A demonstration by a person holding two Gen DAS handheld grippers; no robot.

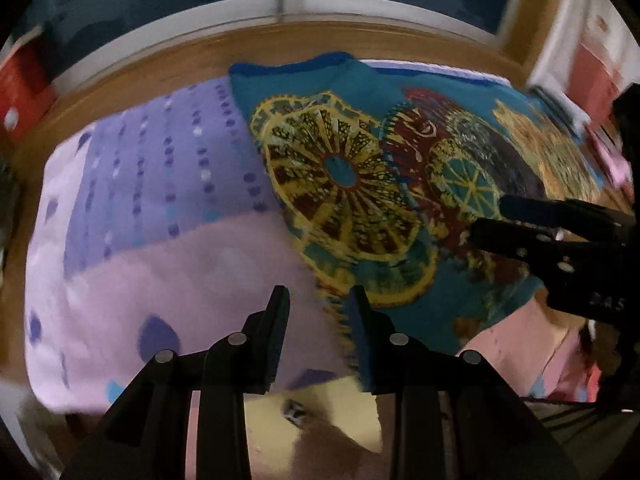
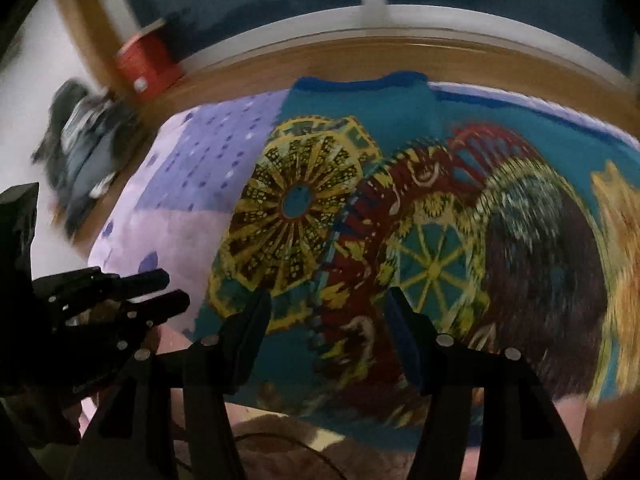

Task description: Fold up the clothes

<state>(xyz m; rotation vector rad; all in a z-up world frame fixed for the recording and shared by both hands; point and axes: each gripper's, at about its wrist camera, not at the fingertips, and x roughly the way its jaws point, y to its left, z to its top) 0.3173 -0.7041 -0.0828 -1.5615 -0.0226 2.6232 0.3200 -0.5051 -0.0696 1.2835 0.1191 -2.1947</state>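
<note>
Lying spread flat over the bed [image 1: 120,272], a teal printed garment [image 1: 360,184] is being shown with its blue neckline [image 1: 332,58] pointing toward the far edge, beside the wooden frame [image 1: 160,68] under the window [image 1: 200,8]. Its long axis cannot be settled from these views, since the cloth is running past the right side of both pictures. Its near hem is reaching the bed's near edge, and the lilac, dotted bedcover is left bare toward the bed's left edge.

The left gripper [image 1: 320,308] is being held over the garment's near left corner with its jaws standing narrowly apart; no cloth is seen pinched between them, though the right-hand finger [image 1: 360,332] is overlapping the fringed edge of the print. Whether it is touching the cloth cannot be told. The right gripper [image 2: 328,312] is being held above the near middle of the garment [image 2: 400,220], jaws set wide and nothing gripped. Each gripper is also being caught at the side of the other's view.

The fabric is being seen as teal, covered with large yellow and maroon wheel motifs [image 1: 340,184], a dark patch [image 2: 540,248] and golden patterning toward the right. Both views are blurred.
</note>
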